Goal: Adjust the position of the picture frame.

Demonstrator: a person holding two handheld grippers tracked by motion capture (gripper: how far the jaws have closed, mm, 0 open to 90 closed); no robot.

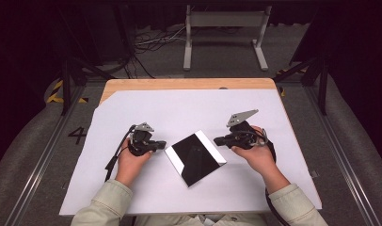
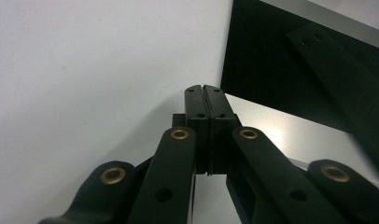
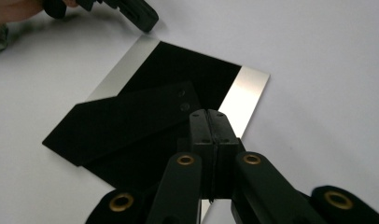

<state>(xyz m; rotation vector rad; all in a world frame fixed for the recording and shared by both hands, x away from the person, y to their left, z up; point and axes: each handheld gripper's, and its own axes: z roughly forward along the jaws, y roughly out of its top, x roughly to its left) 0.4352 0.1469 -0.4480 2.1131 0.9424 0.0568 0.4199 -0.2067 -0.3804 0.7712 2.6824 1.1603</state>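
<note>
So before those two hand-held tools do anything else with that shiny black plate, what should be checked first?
1. Black mirror plate lies flat on the white sheet: ok.
2. Left gripper shut, nothing between its fingers: ok.
3. Right gripper shut, also without a load: ok.
4. Both tips at opposite edges of the plate: ok.
5. Tips touching the plate: cannot tell.
6. Plate well inside the table's edges: ok.
</note>
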